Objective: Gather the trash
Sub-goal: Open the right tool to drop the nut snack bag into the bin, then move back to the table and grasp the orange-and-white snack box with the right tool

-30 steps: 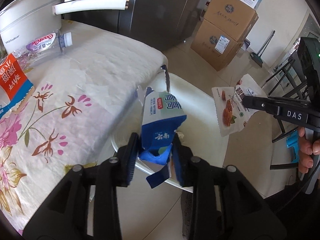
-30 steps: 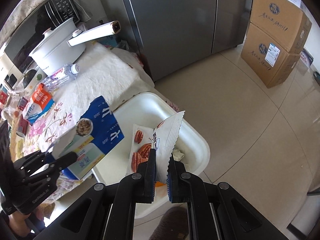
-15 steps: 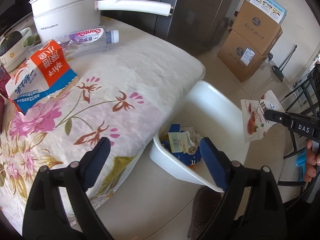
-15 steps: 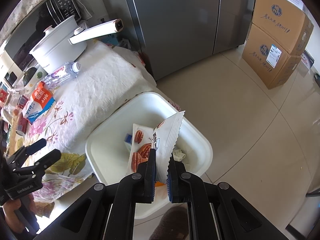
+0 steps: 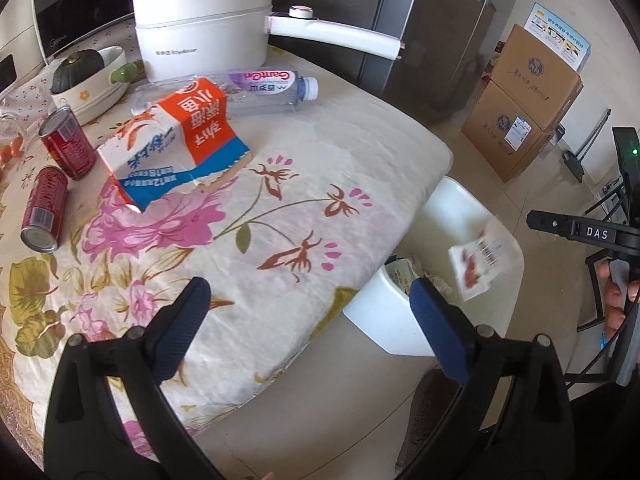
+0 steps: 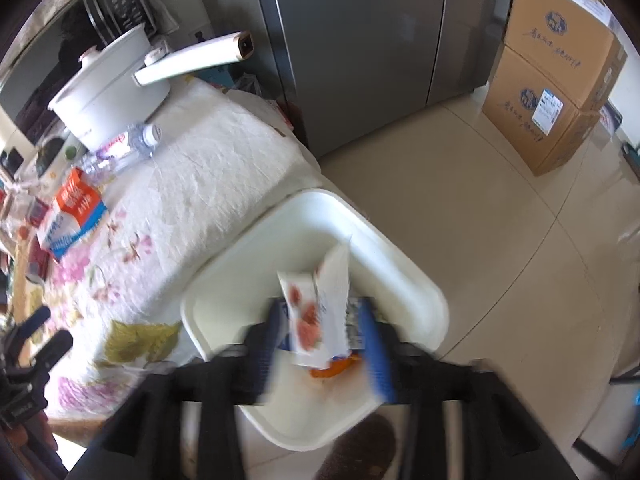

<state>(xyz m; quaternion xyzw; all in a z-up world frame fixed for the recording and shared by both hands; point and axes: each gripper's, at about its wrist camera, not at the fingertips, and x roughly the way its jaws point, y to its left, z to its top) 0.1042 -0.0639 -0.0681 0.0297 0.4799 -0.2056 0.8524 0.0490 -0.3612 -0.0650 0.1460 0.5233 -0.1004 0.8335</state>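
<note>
A white trash bin [image 6: 404,276] stands on the floor against the table's edge; it also shows in the left wrist view [image 5: 384,312]. My right gripper [image 6: 326,344] is open above it, motion-blurred. A white snack packet [image 6: 320,304] with red nut pictures falls free between its fingers into the bin; the packet also shows in the left wrist view [image 5: 478,258]. My left gripper [image 5: 308,320] is open and empty over the table's front edge. An orange, white and blue milk carton [image 5: 176,140] lies on the flowered tablecloth [image 5: 280,208], with a clear plastic bottle [image 5: 256,90] behind it.
Two red cans [image 5: 66,142] stand and lie at the table's left. A white pot [image 5: 204,20] with a long handle and a bowl with a squash [image 5: 86,76] sit at the back. A grey fridge [image 6: 360,40] and stacked cardboard boxes [image 6: 548,92] stand beyond.
My left gripper dropped the blue carton into the bin, opened and moved back over the table. My right gripper has just opened and the snack packet is dropping.
</note>
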